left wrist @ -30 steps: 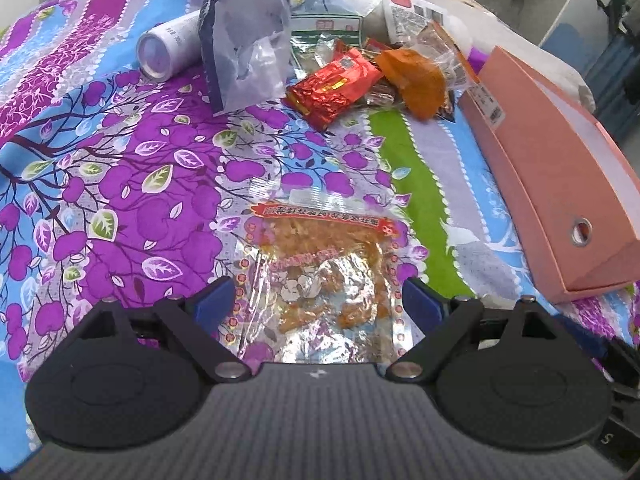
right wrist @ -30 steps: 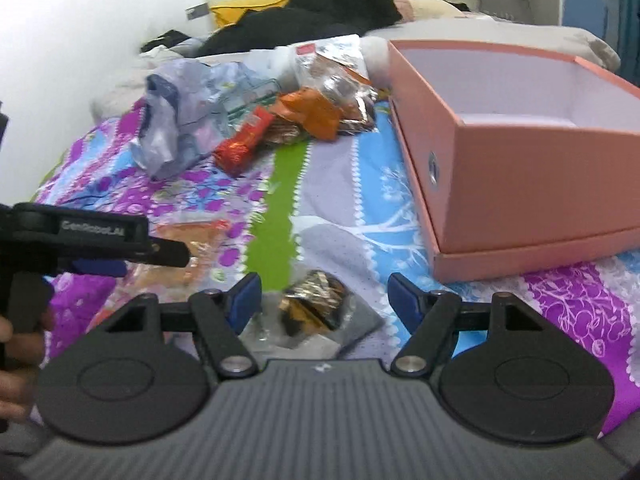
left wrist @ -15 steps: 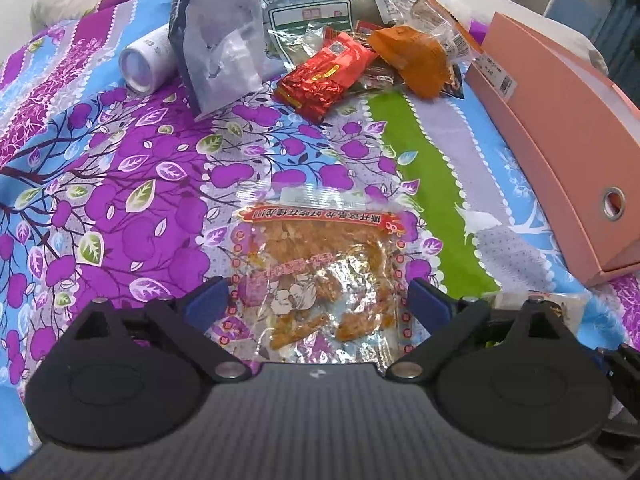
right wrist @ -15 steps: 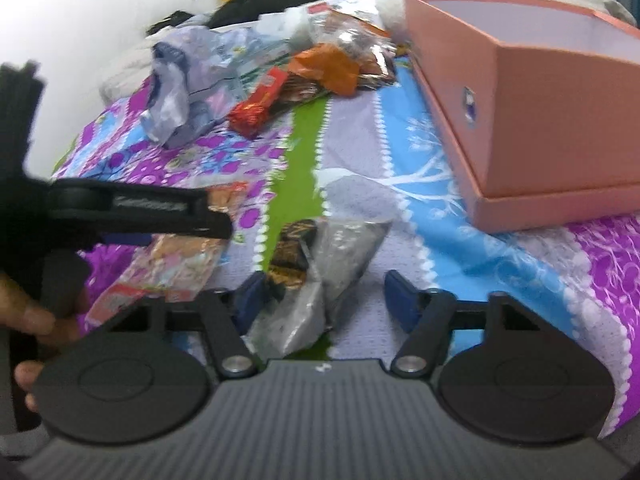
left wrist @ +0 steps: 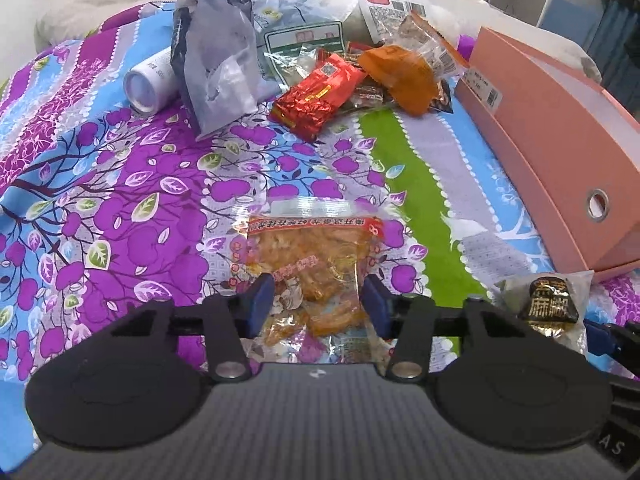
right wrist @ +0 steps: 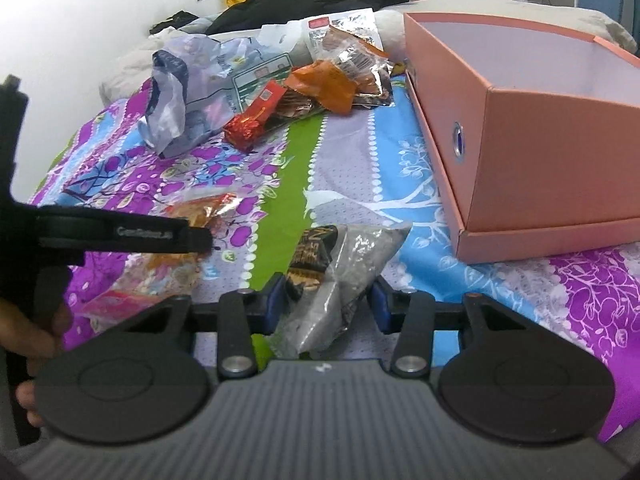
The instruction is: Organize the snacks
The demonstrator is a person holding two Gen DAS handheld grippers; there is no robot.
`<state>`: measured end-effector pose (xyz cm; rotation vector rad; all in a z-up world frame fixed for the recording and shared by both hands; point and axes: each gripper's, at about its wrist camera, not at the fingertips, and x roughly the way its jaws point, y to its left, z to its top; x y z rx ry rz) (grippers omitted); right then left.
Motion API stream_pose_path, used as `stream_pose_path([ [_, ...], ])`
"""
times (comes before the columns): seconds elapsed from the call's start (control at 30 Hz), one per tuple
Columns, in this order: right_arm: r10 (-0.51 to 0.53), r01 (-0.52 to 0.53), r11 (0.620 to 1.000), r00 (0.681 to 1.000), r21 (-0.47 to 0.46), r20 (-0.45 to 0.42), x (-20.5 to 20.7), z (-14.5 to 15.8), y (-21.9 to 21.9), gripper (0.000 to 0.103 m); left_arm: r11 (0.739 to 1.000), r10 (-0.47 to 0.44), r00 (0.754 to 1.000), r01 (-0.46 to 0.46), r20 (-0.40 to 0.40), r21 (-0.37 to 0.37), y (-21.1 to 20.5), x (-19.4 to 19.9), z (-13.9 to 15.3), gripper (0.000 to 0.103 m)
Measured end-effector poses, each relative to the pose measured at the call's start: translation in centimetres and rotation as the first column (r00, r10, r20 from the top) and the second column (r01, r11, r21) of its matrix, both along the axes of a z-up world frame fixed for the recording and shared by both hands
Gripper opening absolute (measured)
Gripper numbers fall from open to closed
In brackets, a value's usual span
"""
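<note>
A clear packet of orange snack pieces [left wrist: 316, 248] lies on the flowered bedspread. Its near end is bunched between the blue pads of my left gripper [left wrist: 318, 308], whose jaws are closing and press it from both sides. My right gripper [right wrist: 327, 304] is also closing, pinched on a black-and-silver packet [right wrist: 340, 264] that stands tilted up off the cloth; this black-and-silver packet [left wrist: 550, 306] also shows at the right of the left wrist view. The open pink box [right wrist: 552, 152] stands to the right.
A pile of snacks lies at the far side: a red packet [left wrist: 320, 96], an orange packet [left wrist: 404, 76], a grey-blue bag [left wrist: 216, 60] and a white tube [left wrist: 146, 84]. A person's hand [right wrist: 36, 332] holds the left gripper [right wrist: 120, 234].
Both grippers' jaws have narrowed. The left pads now squeeze the orange packet, which has crumpled. The right pads have closed on the black-and-silver packet and tipped it up.
</note>
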<state>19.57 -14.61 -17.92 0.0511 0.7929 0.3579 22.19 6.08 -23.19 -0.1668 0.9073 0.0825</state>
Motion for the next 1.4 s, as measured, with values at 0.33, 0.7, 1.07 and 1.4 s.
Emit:
stream_pose_path([
  [0.33,0.015,-0.014,0.999,1.0,-0.032,0.02,0.2,1.3,-0.2,0.047,0.998,0.004,1.0,-0.002,0.029,-0.061,0.4,-1.5,1.7,0.021],
  [0.7,0.037,-0.036,0.997,0.999,-0.064,0.002,-0.3,1.0,-0.8,0.047,0.998,-0.036,0.999,0.037,0.034,-0.043,1.0,-1.9,1.7,0.036],
  [1.07,0.033,-0.033,0.997,0.999,-0.073,0.001,-0.3,0.7,-0.5,0.047,0.993,-0.11,0.993,0.112,-0.049,0.033,1.1,1.4,-1.1,0.103],
  [1.4,0.042,-0.043,0.997,0.999,-0.068,-0.014,0.1,0.3,-0.4,0.047,0.999,-0.035,0.999,0.036,-0.033,0.027,2.0,1.1,-1.5,0.08],
])
